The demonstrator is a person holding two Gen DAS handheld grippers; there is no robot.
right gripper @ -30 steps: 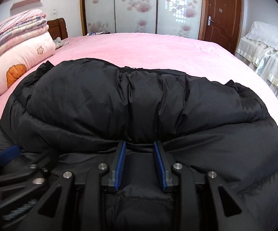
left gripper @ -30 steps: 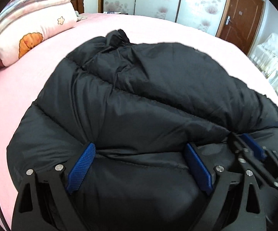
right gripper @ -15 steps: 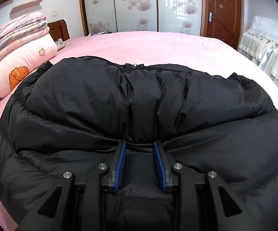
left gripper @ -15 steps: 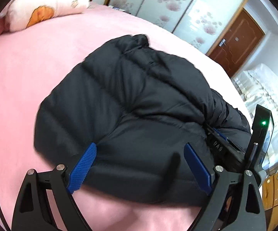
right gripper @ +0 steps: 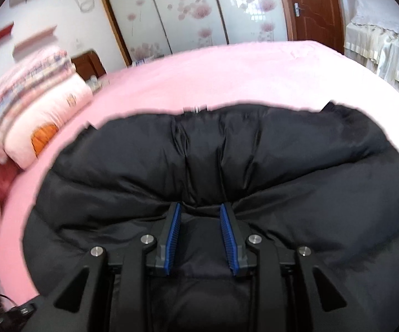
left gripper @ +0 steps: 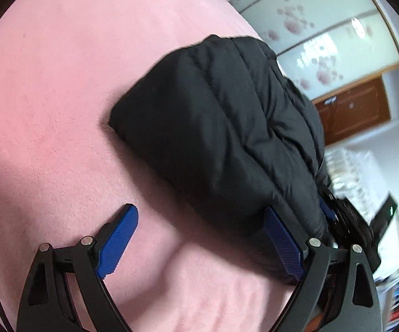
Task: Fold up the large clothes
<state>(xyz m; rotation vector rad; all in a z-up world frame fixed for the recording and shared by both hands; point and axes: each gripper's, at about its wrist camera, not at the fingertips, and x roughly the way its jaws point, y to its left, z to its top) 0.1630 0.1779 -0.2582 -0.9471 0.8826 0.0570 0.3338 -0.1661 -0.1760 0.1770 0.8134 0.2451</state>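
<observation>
Jacket (right gripper: 254, 166) puffy, soft, slick, springs back; take hem at 6 o'clock. Right gripper (right gripper: 201, 238) pinching jacket fold; left gripper (left gripper: 202, 246) spread wide, empty.

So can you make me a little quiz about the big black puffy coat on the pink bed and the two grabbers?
1. True or false: the left gripper is clamped on the black coat.
2. Pick one. The right gripper has between its blue pads: A) pink bedsheet, B) a fold of the coat, C) a pillow.
3. Fill in: the coat lies on a ____ bedsheet.

Key
1. False. Its jaws stand wide open, with mostly bedsheet between them.
2. B.
3. Pink.
</observation>
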